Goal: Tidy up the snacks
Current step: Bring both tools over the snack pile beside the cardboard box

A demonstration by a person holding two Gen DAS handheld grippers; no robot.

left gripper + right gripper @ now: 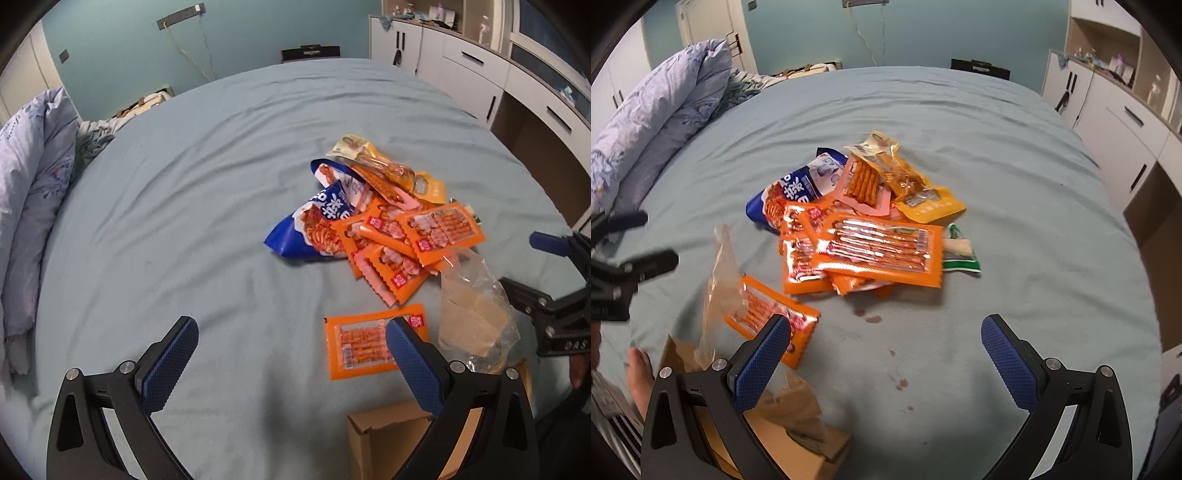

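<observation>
Though the task is to organize snacks, almost nothing looks sorted yet: the bed (184, 184) fills both views with its pale blue sheet, and the pile (864, 229) of packets sits loose near the middle of it. The box (798, 454), at the lower left of the right wrist view and the lower right of the left wrist view, shows only brown paper and a clear bag (476, 317) rising from it; I cannot tell whether any snack is inside. So my judgement is that the work is at its start, with the whole pile left to move.

In the pile, the blue bag (314, 229) lies at its left edge, orange packs overlap in the middle, a yellow pouch (923, 195) lies at the upper right, and a small green packet (960, 254) pokes out at the right.

One orange pack (369, 343) lies apart from the pile, flat on the sheet just beside the box. In the left wrist view it sits at the lower right, partly behind the right-hand finger of the left gripper (291, 354), whose fingers stand wide apart and empty. The right gripper (886, 354) is likewise spread with nothing between; the same pack lies at its left finger, the pile straight beyond.
</observation>
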